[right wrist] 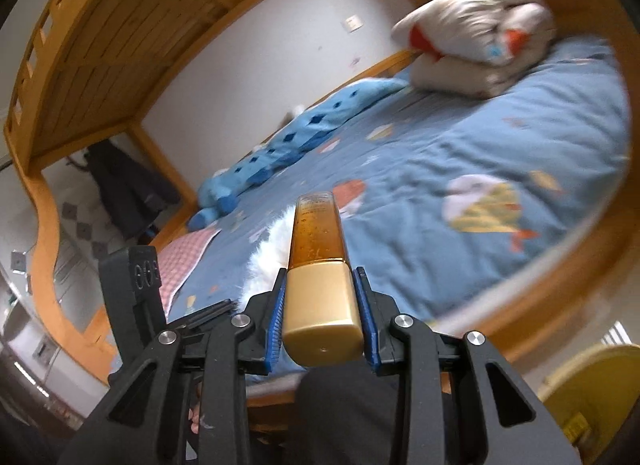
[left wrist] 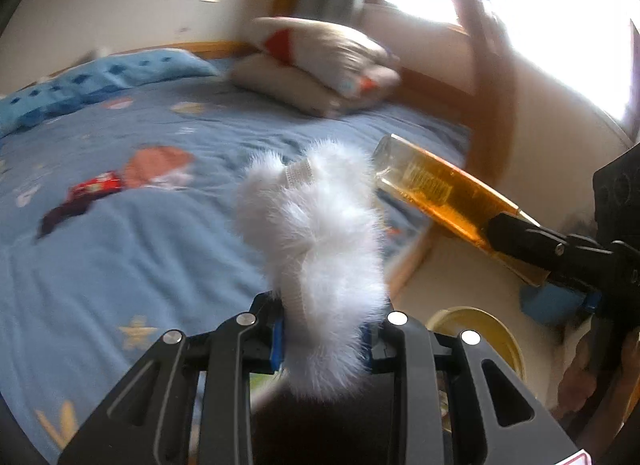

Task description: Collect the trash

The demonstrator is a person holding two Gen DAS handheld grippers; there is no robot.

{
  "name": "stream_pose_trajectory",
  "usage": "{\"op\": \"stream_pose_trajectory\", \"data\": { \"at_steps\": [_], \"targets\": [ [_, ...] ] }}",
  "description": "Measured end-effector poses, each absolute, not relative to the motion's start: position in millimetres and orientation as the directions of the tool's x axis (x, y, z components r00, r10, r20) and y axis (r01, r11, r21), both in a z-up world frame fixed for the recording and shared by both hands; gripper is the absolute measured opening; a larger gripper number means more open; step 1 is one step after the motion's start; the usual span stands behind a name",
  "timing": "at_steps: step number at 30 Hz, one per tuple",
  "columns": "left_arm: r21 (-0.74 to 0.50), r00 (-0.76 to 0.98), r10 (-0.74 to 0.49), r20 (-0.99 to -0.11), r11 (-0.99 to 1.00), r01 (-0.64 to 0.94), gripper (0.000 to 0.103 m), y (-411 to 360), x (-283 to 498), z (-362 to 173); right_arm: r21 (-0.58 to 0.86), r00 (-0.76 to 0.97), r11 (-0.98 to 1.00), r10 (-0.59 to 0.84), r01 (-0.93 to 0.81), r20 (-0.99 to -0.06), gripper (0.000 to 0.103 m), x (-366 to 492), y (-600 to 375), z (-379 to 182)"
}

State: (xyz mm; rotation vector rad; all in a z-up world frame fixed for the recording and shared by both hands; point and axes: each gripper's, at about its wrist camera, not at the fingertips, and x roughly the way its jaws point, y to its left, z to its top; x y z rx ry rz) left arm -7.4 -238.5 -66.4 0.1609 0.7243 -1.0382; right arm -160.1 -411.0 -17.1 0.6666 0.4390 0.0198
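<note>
My left gripper (left wrist: 326,339) is shut on a white fluffy item (left wrist: 320,233) that sticks up between its blue pads, above the blue bed (left wrist: 140,225). My right gripper (right wrist: 322,325) is shut on an amber bottle (right wrist: 318,233) by its gold cap (right wrist: 322,317), bottom end pointing away. From the left wrist view the same bottle (left wrist: 440,193) and right gripper (left wrist: 532,241) come in from the right, close beside the fluffy item. A red wrapper (left wrist: 94,187) and a dark wrapper (left wrist: 62,217) lie on the bedsheet at the left.
A folded quilt (left wrist: 320,69) sits at the bed's far end and a blue patterned pillow (left wrist: 100,81) along the wall. A yellow bin (left wrist: 480,329) stands on the floor beside the bed, also seen as yellow bin (right wrist: 592,397). Wooden bunk frame (right wrist: 120,37) is overhead.
</note>
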Motion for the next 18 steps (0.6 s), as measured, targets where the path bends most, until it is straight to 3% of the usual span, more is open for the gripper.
{"op": "stream_pose_trajectory", "data": {
  "at_steps": [8,18],
  "targets": [
    [-0.242,0.108,-0.732,-0.673,0.355,0.903,0.028,-296.3,-77.1,-91.3,0.578,0.9,0.764,-0.009,0.287,-0.436,0.031,-258.7,-436.8,-30.5],
    [-0.313,-0.13,-0.568,-0.813,0.237,0.92,0.028,-359.7,-151.9,-161.6,0.546,0.779,0.631,-0.157,0.552,-0.607,0.031,-366.7,-466.5,-98.6]
  ]
}}
